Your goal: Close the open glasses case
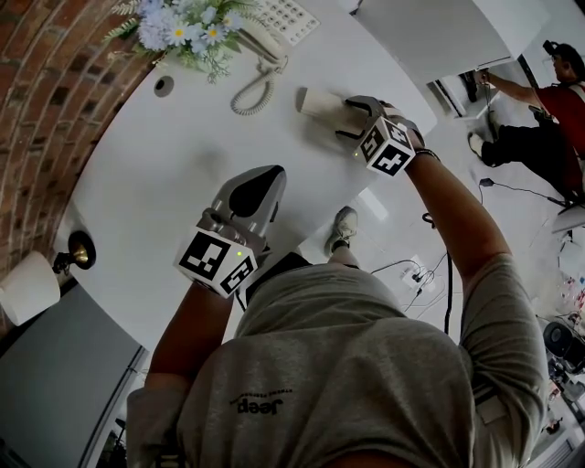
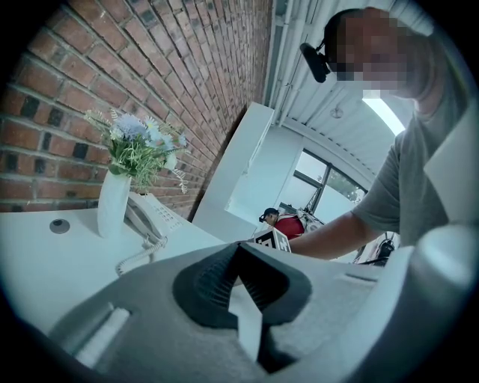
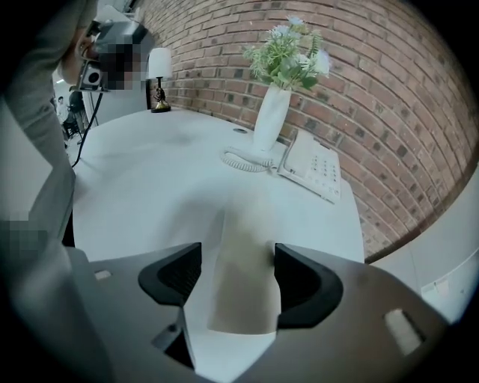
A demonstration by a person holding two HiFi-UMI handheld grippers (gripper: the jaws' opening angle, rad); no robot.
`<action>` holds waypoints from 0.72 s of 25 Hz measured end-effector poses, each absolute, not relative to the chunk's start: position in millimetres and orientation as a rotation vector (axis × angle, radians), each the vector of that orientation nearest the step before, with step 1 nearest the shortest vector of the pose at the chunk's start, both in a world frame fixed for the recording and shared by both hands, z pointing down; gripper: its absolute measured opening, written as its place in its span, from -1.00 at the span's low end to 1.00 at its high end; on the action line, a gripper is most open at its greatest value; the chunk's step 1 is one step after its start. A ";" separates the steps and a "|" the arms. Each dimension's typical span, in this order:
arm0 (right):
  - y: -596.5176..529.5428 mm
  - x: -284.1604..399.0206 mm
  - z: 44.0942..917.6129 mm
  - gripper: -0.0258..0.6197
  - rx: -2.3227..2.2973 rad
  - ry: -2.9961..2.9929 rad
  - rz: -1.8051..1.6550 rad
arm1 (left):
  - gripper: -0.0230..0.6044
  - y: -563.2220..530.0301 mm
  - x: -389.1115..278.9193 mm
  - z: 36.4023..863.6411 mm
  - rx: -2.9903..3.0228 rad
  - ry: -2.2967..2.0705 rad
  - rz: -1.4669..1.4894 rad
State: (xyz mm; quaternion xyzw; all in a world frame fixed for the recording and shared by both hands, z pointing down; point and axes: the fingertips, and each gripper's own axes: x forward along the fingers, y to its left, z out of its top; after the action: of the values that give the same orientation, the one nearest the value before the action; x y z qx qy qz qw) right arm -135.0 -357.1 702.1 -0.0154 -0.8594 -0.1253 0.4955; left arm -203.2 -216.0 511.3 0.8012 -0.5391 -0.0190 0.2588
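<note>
A long beige glasses case (image 1: 315, 101) lies flat on the white table (image 1: 164, 174), far right of centre. My right gripper (image 1: 350, 114) points steeply down over its near end. In the right gripper view the case (image 3: 243, 247) runs between the two dark pads; the right pad (image 3: 296, 280) is at its edge and the left pad (image 3: 176, 278) stands a little off it, so the right gripper (image 3: 238, 275) is open. I cannot tell if the case's flap is down. My left gripper (image 1: 271, 175) hovers near the table's front, shut and empty, its tips (image 2: 239, 250) meeting.
A white vase of flowers (image 1: 187, 27) and a corded phone (image 1: 265, 41) stand at the back by the brick wall. A cable hole (image 1: 164, 86) is left of them and a small lamp (image 1: 78, 251) at the far left end. A person in red (image 1: 558, 101) works beyond the table.
</note>
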 end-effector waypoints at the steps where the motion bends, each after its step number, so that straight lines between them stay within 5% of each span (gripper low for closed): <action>1: -358.0 -135.6 702.9 0.05 -0.033 -2.081 -0.303 | -0.93 -215.8 -203.6 511.0 2.171 -1.463 -0.051; 18: -355.6 -139.0 654.6 0.01 0.042 -2.233 -0.194 | -0.93 -221.6 -196.9 495.3 2.204 -1.457 -0.039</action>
State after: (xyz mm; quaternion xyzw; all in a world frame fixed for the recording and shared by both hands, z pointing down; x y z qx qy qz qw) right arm -139.0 -355.6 654.6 0.0170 -0.8970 -0.0779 0.4348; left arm -196.9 -221.6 495.3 0.8083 -0.5343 -0.0144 0.2470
